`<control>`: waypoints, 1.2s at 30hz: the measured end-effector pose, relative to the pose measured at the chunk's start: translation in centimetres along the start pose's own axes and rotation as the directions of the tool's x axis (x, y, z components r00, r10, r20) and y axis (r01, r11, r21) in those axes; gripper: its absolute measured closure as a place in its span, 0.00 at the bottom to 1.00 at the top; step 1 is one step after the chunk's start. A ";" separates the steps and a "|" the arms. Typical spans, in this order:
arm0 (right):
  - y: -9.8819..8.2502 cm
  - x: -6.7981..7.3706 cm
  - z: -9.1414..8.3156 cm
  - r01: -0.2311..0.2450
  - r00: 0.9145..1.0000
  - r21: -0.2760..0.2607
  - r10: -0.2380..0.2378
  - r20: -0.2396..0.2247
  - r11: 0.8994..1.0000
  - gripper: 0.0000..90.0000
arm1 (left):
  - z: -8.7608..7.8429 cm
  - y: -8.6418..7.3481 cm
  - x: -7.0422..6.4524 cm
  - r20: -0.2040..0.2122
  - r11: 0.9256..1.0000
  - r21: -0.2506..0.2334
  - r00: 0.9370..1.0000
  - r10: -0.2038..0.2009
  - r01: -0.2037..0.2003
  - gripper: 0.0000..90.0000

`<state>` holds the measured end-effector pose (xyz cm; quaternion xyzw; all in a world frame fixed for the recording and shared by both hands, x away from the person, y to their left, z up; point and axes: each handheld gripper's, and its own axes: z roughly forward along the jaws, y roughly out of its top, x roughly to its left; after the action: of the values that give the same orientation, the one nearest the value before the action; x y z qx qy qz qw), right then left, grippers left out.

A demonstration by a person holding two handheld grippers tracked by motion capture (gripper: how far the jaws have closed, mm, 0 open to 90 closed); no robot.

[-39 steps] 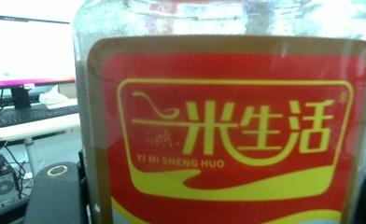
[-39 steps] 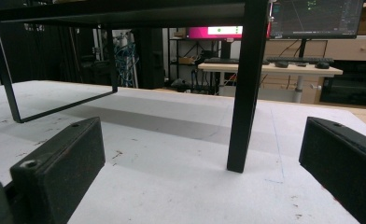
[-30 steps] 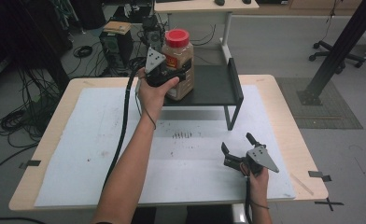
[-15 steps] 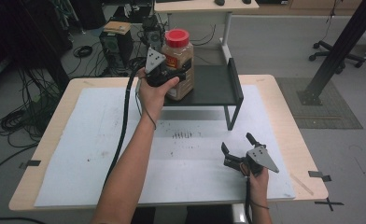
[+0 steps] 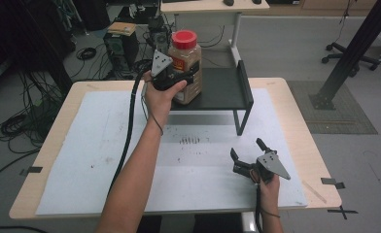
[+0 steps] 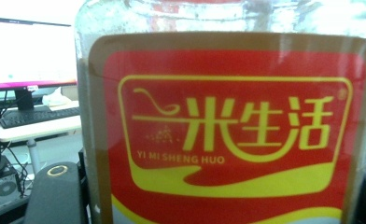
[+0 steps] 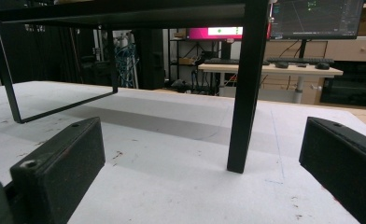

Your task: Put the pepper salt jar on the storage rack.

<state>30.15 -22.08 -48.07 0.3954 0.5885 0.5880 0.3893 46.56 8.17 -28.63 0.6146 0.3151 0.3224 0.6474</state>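
Wide table (image 5: 57, 160), pale wood at the rim, under a white sheet (image 5: 106, 145) speckled with dark marks near the middle. At twelve o'clock on the sheet, a black shelf (image 5: 225, 90) on thin legs – one leg (image 7: 246, 88) seen close in the right gripper view, planted upright on the sheet between the two black jaws. On the shelf's nine-o'clock end, a jar (image 5: 186, 68) – clear, red cap, brown contents, red and yellow label – upright, base hidden behind the hand, so standing or lifted cannot be told. Label (image 6: 232, 135) large in the left gripper view, with a black pad at each lower corner against the jar's sides.

Left gripper (image 5: 171, 77) clenched on the jar at mid-height, grey plate on top, cable (image 5: 130, 126) trailing down toward six o'clock beside the forearm. Right gripper (image 5: 247, 155) at five o'clock on the sheet, well apart from the jar, jaws spread wide with nothing between them but the bare sheet and the far shelf leg, pointing toward eleven o'clock.
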 end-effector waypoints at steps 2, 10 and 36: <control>0.0 0.0 0.0 -0.001 1.000 0.001 0.001 0.000 1.000 0.00 | 0.0 0.0 0.0 -0.001 1.000 0.001 1.000 0.000 0.000 0.27; 0.0 0.0 0.0 -0.001 1.000 0.001 0.001 0.000 1.000 0.00 | 0.0 0.0 0.0 -0.001 1.000 0.001 1.000 0.000 0.000 0.27; 0.0 0.0 0.0 -0.001 1.000 0.004 0.001 -0.001 1.000 0.00 | 0.0 0.0 -0.1 -0.004 1.000 0.001 1.000 0.006 -0.006 0.26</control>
<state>30.16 -22.06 -48.06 0.3961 0.5898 0.5871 0.3879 46.56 8.09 -28.63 0.6150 0.3148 0.3255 0.6455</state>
